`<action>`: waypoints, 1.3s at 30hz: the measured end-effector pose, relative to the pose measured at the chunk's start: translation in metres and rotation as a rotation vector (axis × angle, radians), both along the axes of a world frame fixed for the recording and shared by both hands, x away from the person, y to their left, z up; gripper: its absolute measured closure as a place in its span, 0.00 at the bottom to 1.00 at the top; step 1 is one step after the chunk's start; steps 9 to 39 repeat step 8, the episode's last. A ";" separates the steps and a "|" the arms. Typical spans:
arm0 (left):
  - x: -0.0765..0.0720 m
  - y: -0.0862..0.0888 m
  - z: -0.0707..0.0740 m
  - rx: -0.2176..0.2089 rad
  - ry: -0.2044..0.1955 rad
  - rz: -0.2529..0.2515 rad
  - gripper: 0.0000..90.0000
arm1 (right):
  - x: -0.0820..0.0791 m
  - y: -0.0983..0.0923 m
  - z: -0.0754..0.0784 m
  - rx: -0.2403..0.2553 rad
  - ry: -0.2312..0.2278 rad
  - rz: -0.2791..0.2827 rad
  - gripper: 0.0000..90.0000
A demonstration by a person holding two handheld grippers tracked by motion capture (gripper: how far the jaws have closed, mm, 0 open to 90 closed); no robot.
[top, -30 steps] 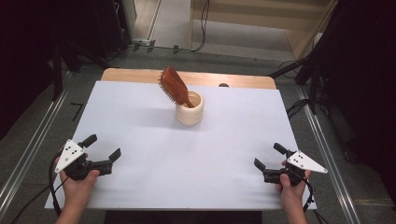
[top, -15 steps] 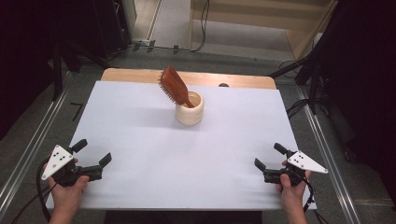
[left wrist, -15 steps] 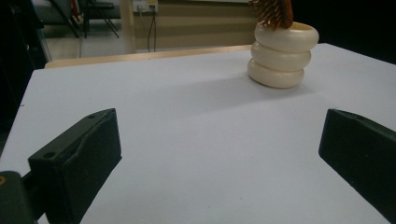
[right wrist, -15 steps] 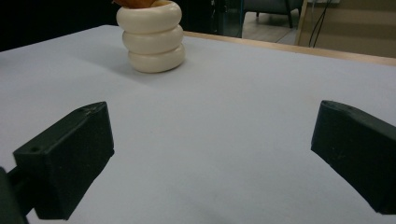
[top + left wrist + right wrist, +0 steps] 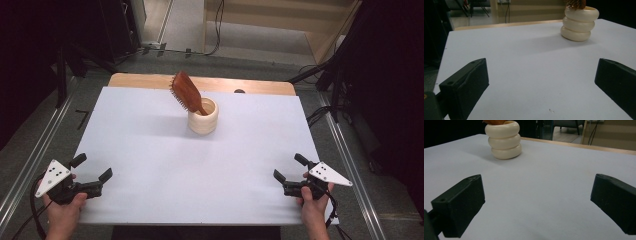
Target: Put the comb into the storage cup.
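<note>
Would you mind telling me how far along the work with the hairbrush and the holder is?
Done: the wooden hairbrush stands tilted in the cream ribbed holder. In hand: nothing; the left gripper and right gripper are open near the table's front edge. Left: nothing evident, apart from any next step.

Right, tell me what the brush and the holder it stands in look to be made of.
Brush: likely wood, a reddish-brown back with a slight sheen; the bristles are too small to judge.
Holder: cream, smooth and matte, shaped as three stacked rounded rings; it could be ceramic or plastic, and the look leaves that open.
</note>
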State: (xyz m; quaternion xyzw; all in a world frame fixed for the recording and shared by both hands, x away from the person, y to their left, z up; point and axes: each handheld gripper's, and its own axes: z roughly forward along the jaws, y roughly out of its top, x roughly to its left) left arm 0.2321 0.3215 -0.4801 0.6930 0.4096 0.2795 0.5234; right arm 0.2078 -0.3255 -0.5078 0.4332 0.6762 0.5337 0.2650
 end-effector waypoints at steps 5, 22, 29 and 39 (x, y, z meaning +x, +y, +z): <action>-0.001 0.005 -0.001 0.001 -0.004 0.010 0.00 | 0.000 -0.001 0.000 0.001 -0.005 0.002 0.00; 0.000 0.007 -0.002 -0.014 0.001 0.011 0.00 | 0.000 -0.001 0.000 0.003 -0.001 -0.003 0.00; 0.000 0.007 -0.002 -0.014 0.001 0.011 0.00 | 0.000 -0.001 0.000 0.003 -0.001 -0.003 0.00; 0.000 0.007 -0.002 -0.014 0.001 0.011 0.00 | 0.000 -0.001 0.000 0.003 -0.001 -0.003 0.00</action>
